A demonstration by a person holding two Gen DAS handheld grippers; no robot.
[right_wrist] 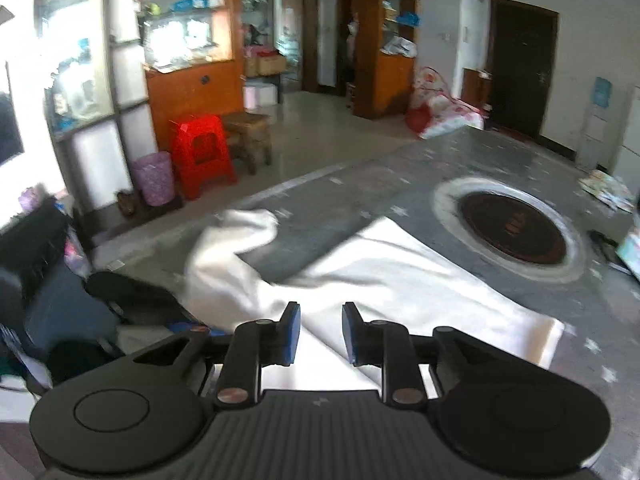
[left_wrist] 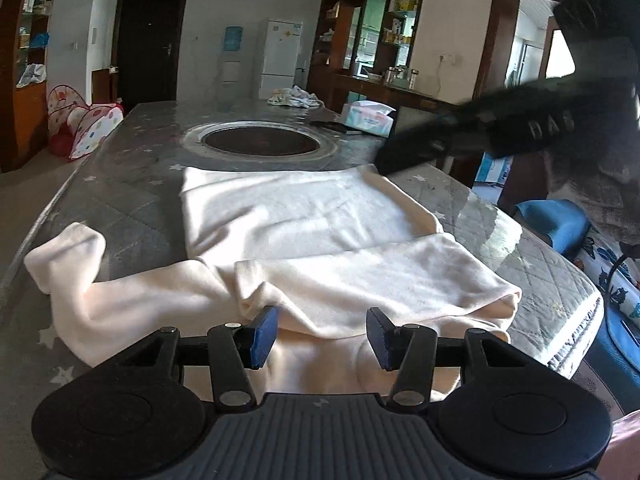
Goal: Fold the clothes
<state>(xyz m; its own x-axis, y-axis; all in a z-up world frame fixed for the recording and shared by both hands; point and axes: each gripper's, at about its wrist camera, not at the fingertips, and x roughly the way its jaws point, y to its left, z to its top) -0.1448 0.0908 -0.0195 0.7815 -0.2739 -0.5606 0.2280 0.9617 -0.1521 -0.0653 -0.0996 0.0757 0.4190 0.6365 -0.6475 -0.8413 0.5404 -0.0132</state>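
A cream long-sleeved garment (left_wrist: 304, 224) lies spread on the grey star-patterned table (left_wrist: 132, 184). Its right sleeve is folded across the body (left_wrist: 380, 280); the left sleeve (left_wrist: 68, 264) trails out to the left. My left gripper (left_wrist: 322, 334) is open and empty, low over the garment's near edge. My right gripper (right_wrist: 320, 334) is open and empty, just above the garment (right_wrist: 400, 276). In the left wrist view the right gripper shows as a blurred dark shape (left_wrist: 480, 128) over the garment's far right corner. The loose sleeve (right_wrist: 236, 240) shows at left in the right wrist view.
A round dark inset (left_wrist: 260, 142) sits in the table beyond the garment. A tissue box (left_wrist: 368, 116) and crumpled clothes (left_wrist: 296, 98) lie at the far end. A person in a grey top (left_wrist: 600, 200) stands at the right. A red stool (right_wrist: 202, 156) stands on the floor.
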